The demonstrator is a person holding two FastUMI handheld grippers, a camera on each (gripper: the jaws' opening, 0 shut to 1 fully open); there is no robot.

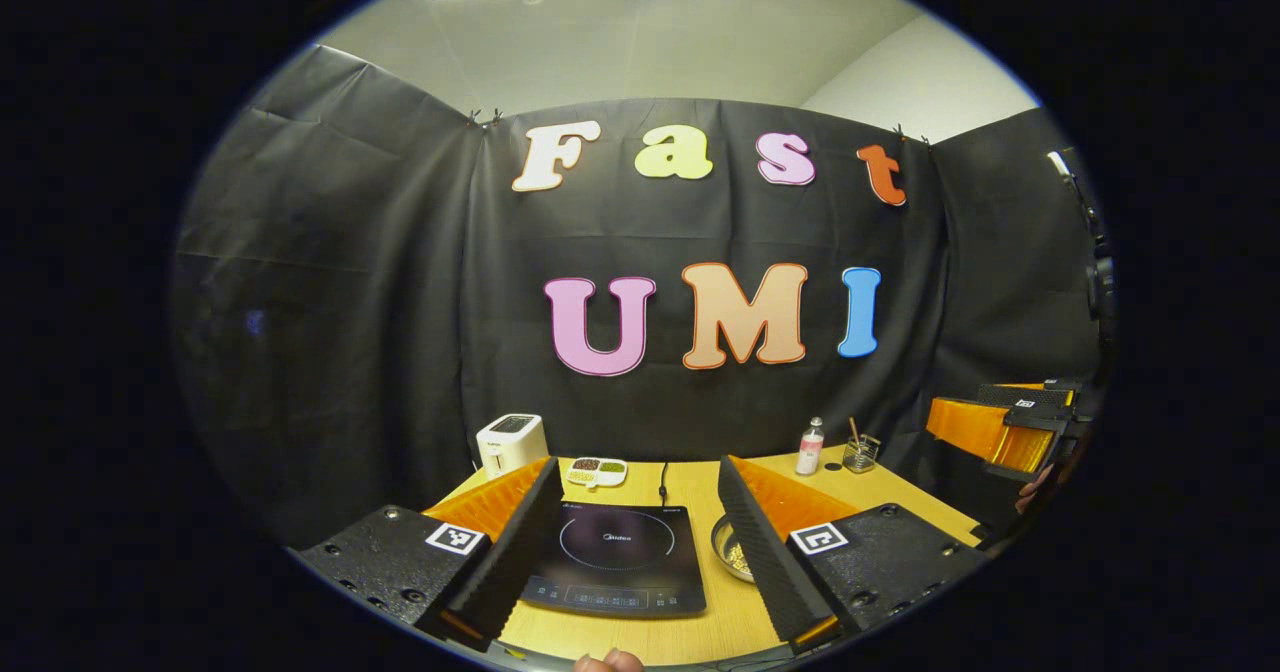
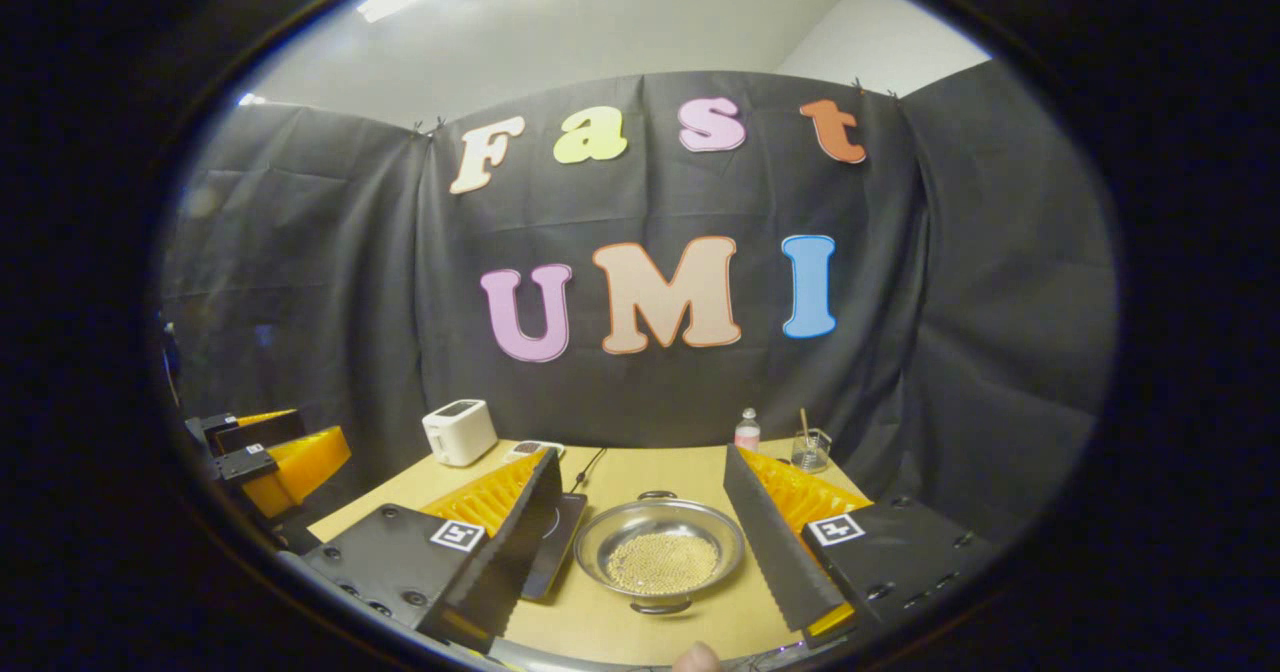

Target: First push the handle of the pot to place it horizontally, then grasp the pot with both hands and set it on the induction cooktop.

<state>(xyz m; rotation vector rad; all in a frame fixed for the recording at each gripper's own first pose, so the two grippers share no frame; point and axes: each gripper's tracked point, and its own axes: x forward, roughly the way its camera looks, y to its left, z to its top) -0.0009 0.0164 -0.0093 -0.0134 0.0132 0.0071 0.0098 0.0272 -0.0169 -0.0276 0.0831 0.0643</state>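
Observation:
The pot is a shallow steel pan with pale yellow grains inside, on the wooden table. One small loop handle points away from me and the other points toward me. My right gripper is open, held above the near table edge, with the pot framed between its fingers. The black induction cooktop lies just left of the pot and is framed by my open left gripper. A sliver of the pot peeks out beside that gripper's right finger.
A white toaster stands at the back left, beside a small dish of beans. A small bottle and a glass with a stick stand at the back right. The cooktop's cable runs toward the back.

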